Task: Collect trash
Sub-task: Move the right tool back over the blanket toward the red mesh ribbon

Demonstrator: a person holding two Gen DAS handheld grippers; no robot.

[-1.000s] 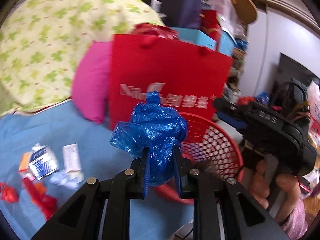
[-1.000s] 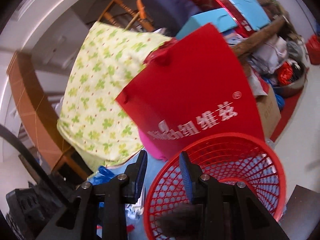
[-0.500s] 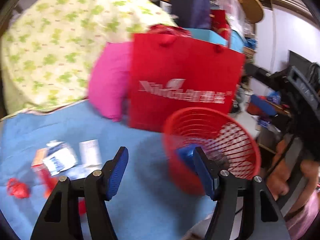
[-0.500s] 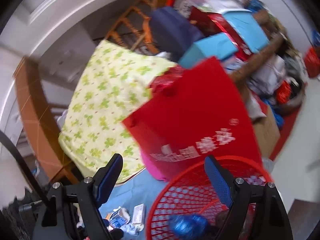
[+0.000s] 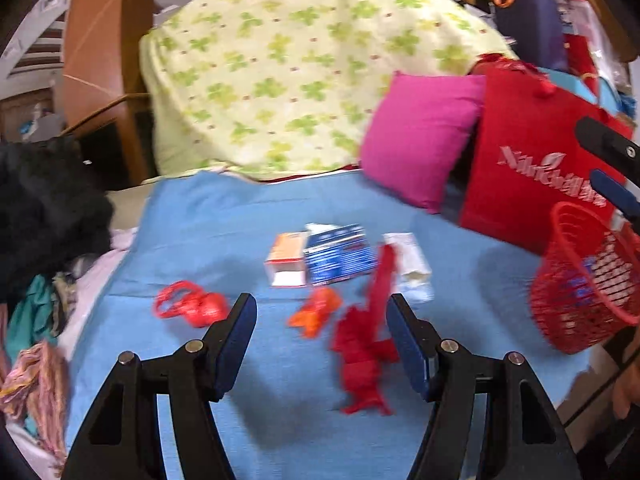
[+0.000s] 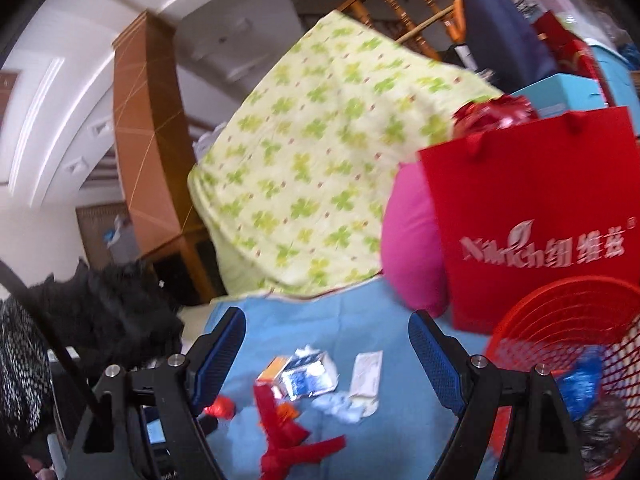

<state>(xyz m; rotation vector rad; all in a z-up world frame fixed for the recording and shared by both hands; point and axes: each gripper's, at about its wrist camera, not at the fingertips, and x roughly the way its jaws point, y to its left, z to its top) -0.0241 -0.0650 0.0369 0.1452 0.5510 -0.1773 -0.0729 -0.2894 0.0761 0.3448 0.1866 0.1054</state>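
Trash lies on the blue cloth [image 5: 192, 216]: a crumpled red bag [image 5: 188, 308], an orange scrap [image 5: 316, 314], a long red rag [image 5: 368, 340], a blue-and-white packet [image 5: 336, 254], an orange-and-white box [image 5: 286, 258] and a white paper [image 5: 412, 256]. My left gripper [image 5: 320, 320] hovers open just short of the orange scrap and red rag, holding nothing. The red mesh basket [image 5: 580, 292] stands at the right. In the right wrist view my right gripper [image 6: 326, 340] is open and empty above the same packet [image 6: 308, 376] and rag [image 6: 288, 448]. The basket [image 6: 568, 320] holds a blue plastic bag [image 6: 580, 376].
Behind the trash a yellow-green clover blanket [image 5: 304, 72] drapes over furniture. A pink cushion [image 5: 420, 140] and a red paper bag [image 5: 532, 168] stand beside the basket. A black fluffy heap [image 5: 44, 208] and loose clothes [image 5: 36, 380] crowd the left edge.
My left gripper let go of the blue bag, which now lies in the basket. Both grippers opened and swung left, from the basket to the trash on the blue cloth.
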